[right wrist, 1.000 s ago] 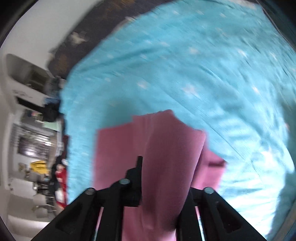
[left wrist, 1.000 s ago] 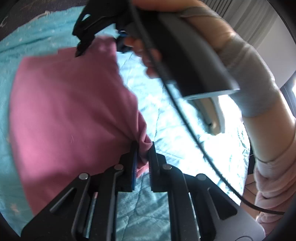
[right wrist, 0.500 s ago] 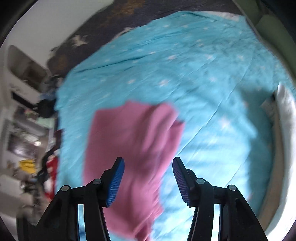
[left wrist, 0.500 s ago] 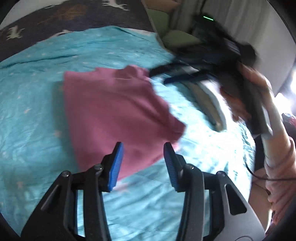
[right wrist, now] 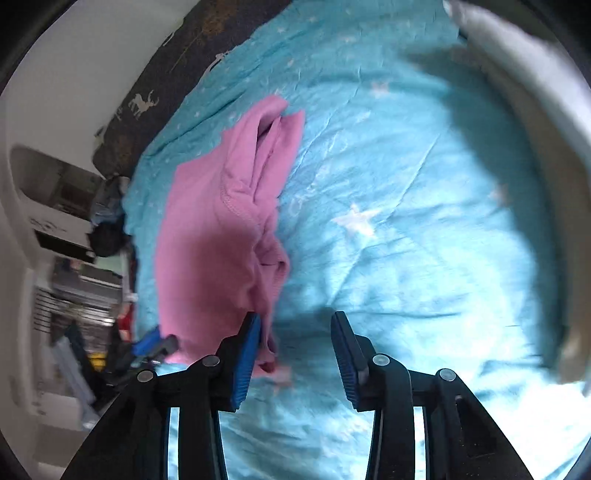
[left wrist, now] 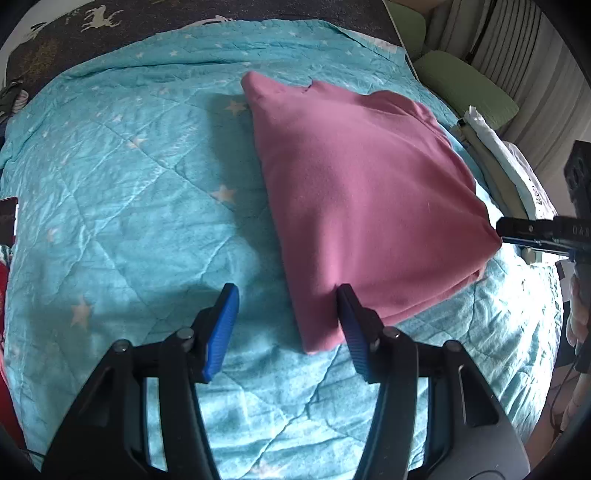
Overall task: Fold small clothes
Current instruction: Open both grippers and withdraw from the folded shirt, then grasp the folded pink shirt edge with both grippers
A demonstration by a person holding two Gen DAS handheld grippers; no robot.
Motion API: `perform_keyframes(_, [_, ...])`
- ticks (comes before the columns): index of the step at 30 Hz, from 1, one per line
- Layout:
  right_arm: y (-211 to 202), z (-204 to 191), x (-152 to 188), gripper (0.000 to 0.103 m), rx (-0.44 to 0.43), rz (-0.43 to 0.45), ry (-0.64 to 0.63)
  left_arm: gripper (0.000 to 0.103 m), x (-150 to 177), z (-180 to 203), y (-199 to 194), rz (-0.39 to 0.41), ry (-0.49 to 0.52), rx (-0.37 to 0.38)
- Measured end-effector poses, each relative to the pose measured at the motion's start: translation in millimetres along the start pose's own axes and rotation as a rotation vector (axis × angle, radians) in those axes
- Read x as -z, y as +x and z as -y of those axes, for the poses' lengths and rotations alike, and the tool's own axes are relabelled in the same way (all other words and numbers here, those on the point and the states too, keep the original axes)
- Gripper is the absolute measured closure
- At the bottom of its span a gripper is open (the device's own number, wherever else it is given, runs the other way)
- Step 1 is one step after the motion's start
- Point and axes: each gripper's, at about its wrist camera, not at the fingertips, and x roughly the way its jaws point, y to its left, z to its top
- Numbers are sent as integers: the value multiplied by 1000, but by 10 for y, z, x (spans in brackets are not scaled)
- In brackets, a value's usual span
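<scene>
A pink garment (left wrist: 365, 199) lies folded flat on the turquoise star quilt (left wrist: 122, 192). My left gripper (left wrist: 286, 295) is open and empty, just above the garment's near left corner. The right gripper's fingers (left wrist: 532, 232) show at the garment's right corner in the left wrist view. In the right wrist view the garment (right wrist: 218, 236) lies left of centre with layered folded edges. My right gripper (right wrist: 295, 321) is open and empty, its left finger beside the garment's near edge.
Green cushions (left wrist: 461, 85) and white folded items (left wrist: 513, 170) lie past the quilt's right edge. A dark deer-print blanket (left wrist: 92, 22) covers the far end. Shelves and clutter (right wrist: 74, 258) stand beyond the bed's left side.
Both grippers opened and let go of the pink garment, which now lies flat on the quilt. Both pulled back, the right one to the garment's right side.
</scene>
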Motion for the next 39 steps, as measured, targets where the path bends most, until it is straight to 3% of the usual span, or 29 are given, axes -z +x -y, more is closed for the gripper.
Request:
perform_keyframes(2, [-89, -123, 44, 61, 79, 27, -65, 46, 47, 68, -168, 16, -11, 6])
perform_keyframes(6, [-180, -354, 172, 61, 137, 81, -172, 46, 74, 45, -308, 28, -40, 71])
perform_keyframes(12, [12, -435, 263, 56, 95, 73, -168, 46, 42, 116, -335, 51, -23, 41])
perform_keyframes(17, [115, -430, 381, 56, 135, 59, -180, 46, 39, 150, -294, 51, -3, 36])
perform_keyframes(24, [52, -298, 377, 53, 72, 52, -117, 46, -68, 182, -138, 17, -14, 54])
perform_keyframes(27, [63, -284, 306, 51, 62, 56, -113, 41, -89, 204, -115, 19, -8, 56])
perform_keyframes(33, [188, -254, 51, 38, -23, 44, -117, 36, -198, 195, 5, 1, 3, 57])
perform_keyframes(39, [454, -203, -431, 30, -134, 22, -64, 28, -646, -25, 233, -23, -108, 180])
